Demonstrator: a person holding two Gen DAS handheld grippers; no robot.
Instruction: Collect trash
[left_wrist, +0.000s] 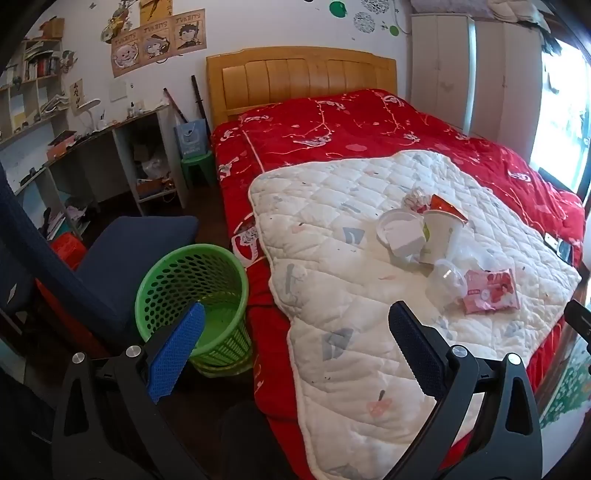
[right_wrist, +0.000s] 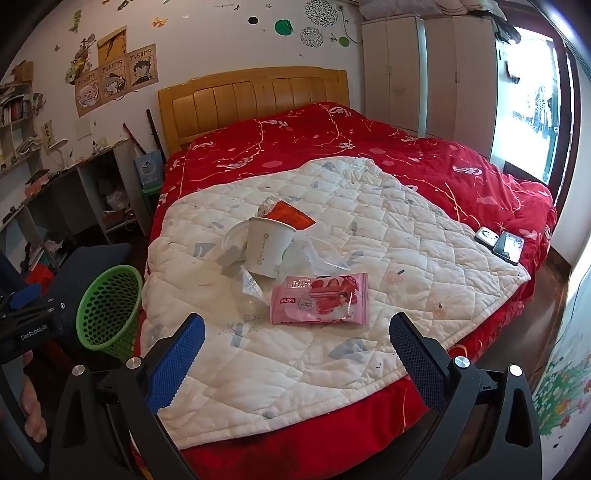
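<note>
A pile of trash lies on the white quilt on the bed: a pink snack wrapper, a white paper cup lying tilted, a red-orange packet, clear plastic bags and a white lid. A green mesh wastebasket stands on the floor left of the bed. My left gripper is open and empty, between basket and quilt. My right gripper is open and empty, just short of the pink wrapper.
A blue chair stands beside the basket. A cluttered desk with shelves is at the left wall. Two phones lie at the quilt's right edge. Wardrobes and a bright window are at the right.
</note>
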